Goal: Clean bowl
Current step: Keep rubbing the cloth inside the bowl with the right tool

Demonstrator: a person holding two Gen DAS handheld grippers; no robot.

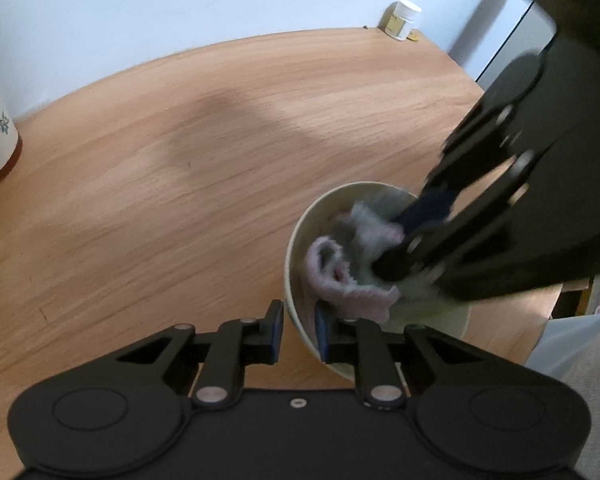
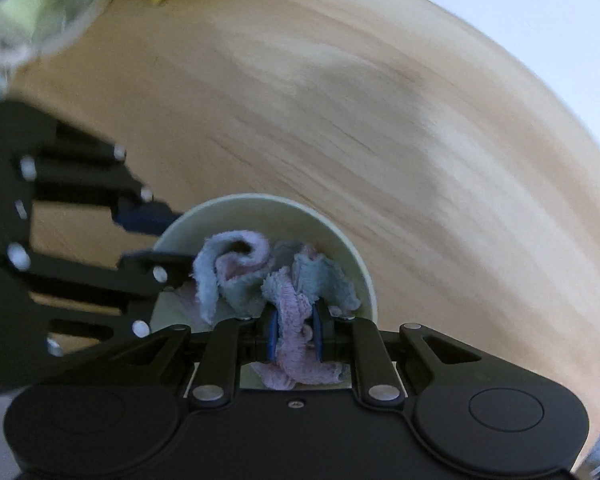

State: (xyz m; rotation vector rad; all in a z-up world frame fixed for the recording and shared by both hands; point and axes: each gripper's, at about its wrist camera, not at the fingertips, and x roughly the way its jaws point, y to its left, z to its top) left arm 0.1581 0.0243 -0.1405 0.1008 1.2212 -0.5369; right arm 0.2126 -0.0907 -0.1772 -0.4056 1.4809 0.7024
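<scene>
On the round wooden table (image 1: pixel 148 184) sits the pale green ceramic bowl (image 1: pixel 300 240). The left gripper (image 1: pixel 298 330) is clamped on its near rim. The right gripper (image 2: pixel 294 330), blurred, seems pinched tight on a crumpled pink-and-grey terry cloth (image 2: pixel 260 276) inside the bowl.

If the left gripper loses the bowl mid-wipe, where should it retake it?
On the near rim of the bowl, from above: one finger outside the wall, one inside, as the left gripper straddles it now. The wall is thin and upright there, and the cloth held by the right gripper fills the middle.
</scene>
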